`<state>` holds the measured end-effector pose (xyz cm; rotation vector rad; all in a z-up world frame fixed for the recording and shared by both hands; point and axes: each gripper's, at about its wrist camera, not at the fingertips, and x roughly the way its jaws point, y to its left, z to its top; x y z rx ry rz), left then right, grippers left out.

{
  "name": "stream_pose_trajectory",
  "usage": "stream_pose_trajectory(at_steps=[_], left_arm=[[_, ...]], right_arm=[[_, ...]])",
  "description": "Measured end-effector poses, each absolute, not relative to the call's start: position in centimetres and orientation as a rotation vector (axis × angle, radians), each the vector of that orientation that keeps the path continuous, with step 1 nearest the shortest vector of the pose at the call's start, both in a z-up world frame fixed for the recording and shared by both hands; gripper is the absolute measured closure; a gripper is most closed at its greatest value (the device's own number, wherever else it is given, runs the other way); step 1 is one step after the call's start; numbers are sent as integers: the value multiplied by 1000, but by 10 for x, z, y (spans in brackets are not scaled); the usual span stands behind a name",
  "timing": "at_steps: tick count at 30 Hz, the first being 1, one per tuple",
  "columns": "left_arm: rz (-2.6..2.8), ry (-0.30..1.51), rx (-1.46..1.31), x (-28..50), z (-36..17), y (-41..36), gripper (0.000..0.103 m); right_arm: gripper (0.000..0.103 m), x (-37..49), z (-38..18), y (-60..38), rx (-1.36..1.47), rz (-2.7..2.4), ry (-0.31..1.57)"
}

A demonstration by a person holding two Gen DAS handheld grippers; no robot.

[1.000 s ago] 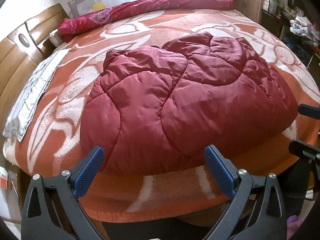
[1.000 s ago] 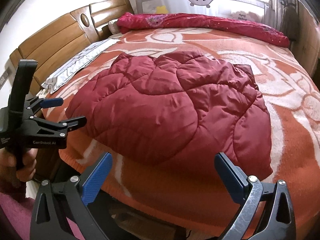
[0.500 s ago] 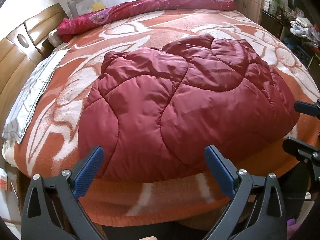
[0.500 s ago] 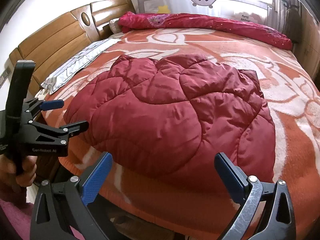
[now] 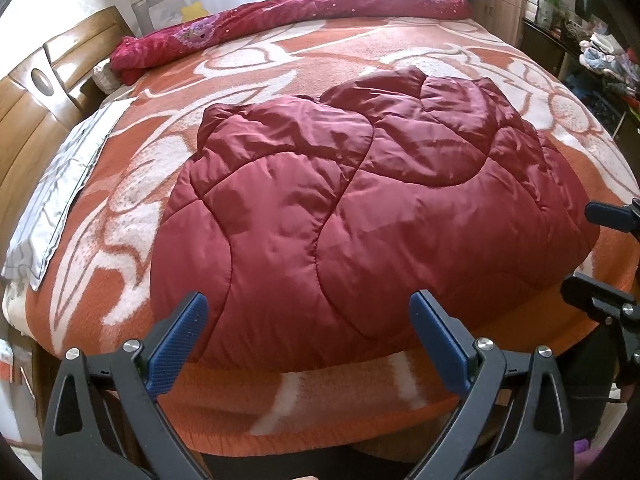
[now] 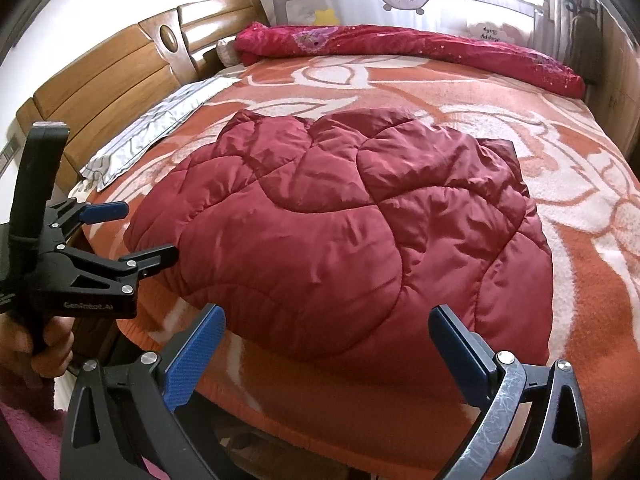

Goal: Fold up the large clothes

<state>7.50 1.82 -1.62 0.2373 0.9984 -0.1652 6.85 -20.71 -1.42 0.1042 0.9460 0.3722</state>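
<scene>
While the bed [image 5: 248, 92] carries the quilted garment [image 5: 360, 216] as a compact padded bundle near its front edge, we judge it either folded or awaiting folding. Left hand-held gripper [image 5: 308, 344] and right hand-held gripper [image 6: 326, 356] hover released, grasping nothing.

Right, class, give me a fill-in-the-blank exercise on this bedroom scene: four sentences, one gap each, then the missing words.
1. The dark red quilted padded garment lies on an orange and white patterned ____.
2. Both the left gripper and the right gripper have their blue-padded fingers ____.
3. The headboard behind the grey striped pillow is made of ____.
4. Neither gripper holds the ____.

Missing words: blanket; open; wood; garment
</scene>
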Motion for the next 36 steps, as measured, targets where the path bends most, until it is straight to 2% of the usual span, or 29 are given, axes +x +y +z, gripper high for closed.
stream_pose_trajectory(at_steps=[36], left_arm=[[-167, 977, 260, 76, -11, 16, 2]], right_arm=[[1, 70, -7, -210, 96, 372, 932]])
